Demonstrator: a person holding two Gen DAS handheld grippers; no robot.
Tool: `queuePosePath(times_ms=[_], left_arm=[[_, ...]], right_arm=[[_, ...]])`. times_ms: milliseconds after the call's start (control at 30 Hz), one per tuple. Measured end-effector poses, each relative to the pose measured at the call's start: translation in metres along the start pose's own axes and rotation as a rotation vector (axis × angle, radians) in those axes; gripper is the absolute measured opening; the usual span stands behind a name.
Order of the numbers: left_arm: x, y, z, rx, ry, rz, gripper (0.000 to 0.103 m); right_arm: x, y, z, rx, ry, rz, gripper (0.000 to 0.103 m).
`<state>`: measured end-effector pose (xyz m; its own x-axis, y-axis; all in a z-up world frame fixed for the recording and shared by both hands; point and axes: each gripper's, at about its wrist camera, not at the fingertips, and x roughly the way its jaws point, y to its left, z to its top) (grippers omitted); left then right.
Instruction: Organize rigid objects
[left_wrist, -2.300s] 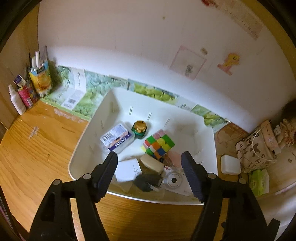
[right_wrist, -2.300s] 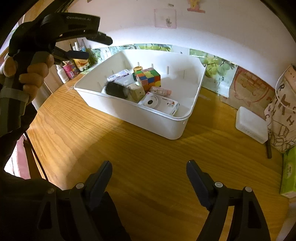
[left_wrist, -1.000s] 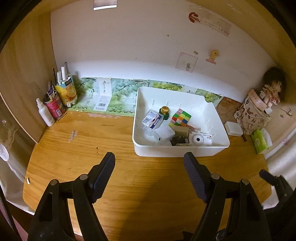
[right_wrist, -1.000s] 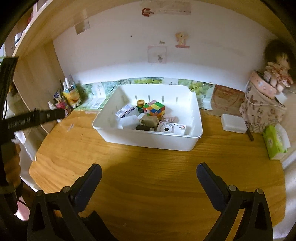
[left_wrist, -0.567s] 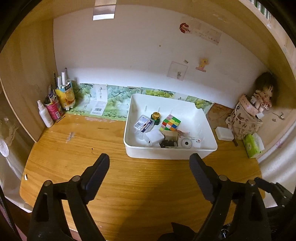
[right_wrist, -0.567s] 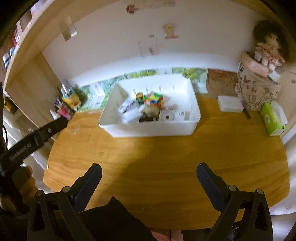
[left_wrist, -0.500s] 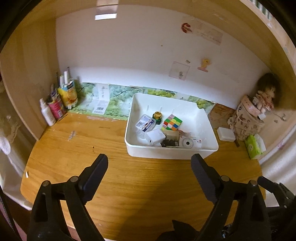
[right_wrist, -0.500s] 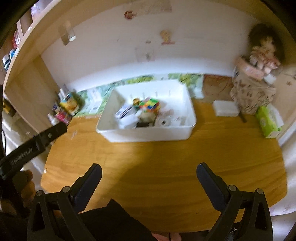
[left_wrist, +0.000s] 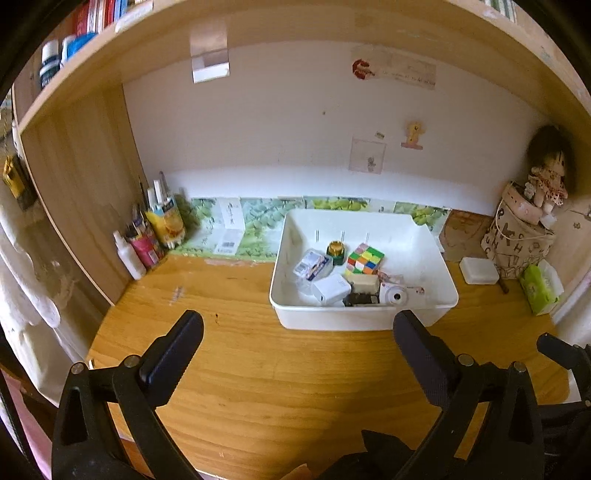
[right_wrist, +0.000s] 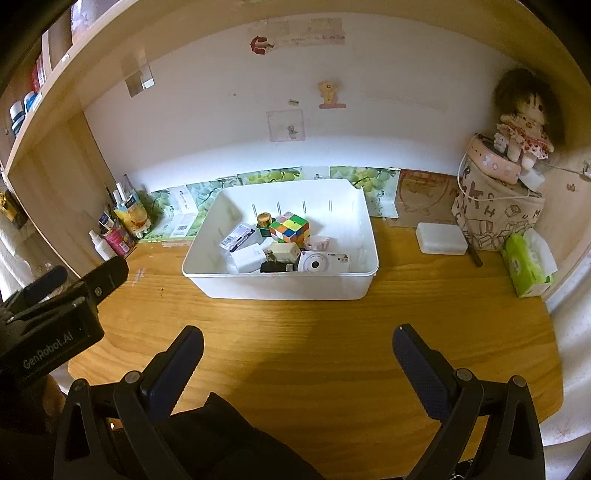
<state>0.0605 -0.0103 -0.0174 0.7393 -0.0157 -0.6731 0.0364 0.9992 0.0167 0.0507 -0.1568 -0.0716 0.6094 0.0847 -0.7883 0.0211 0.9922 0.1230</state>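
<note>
On a wooden desk (right_wrist: 332, 332) in a shelved alcove, one white bin (right_wrist: 280, 288) holds one cube (right_wrist: 289, 226), one camera (right_wrist: 317, 263); left gripper (left_wrist: 297, 343) jaws opening, empty, right gripper (right_wrist: 297, 360) spread, empty.

Warm, dim light. The white wall (right_wrist: 221, 122) is brightest toward 12 o'clock, and a soft shadow pools on the worktop (right_wrist: 295, 369) toward 6 o'clock. Both fisheye views bend hard at the rims, with black corners. Focus is fairly sharp, with no glare.
</note>
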Motion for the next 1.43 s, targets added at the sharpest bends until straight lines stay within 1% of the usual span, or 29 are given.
queuePosePath(times_ms=[167,400,600,1100,1433], left_arm=[[-0.001,-0.003,0.0,0.006,0.003,-0.003,0.102],[-0.002,-0.009,-0.001,0.024,-0.009,-0.05,0.102],[0.0,-0.01,-0.002,0.027,-0.004,-0.065,0.102],[0.002,-0.015,-0.001,0.055,-0.006,-0.091,0.102],[0.006,-0.017,-0.001,0.056,0.01,-0.089,0.102]], right_arm=[[0.002,-0.002,0.001,-0.004,0.002,0.006,0.102],[0.003,-0.002,0.0,-0.006,0.011,0.009,0.102],[0.005,0.0,-0.002,-0.007,0.022,0.008,0.102],[0.008,0.0,-0.003,0.013,0.037,-0.008,0.102],[0.011,0.001,-0.003,0.011,0.054,-0.007,0.102]])
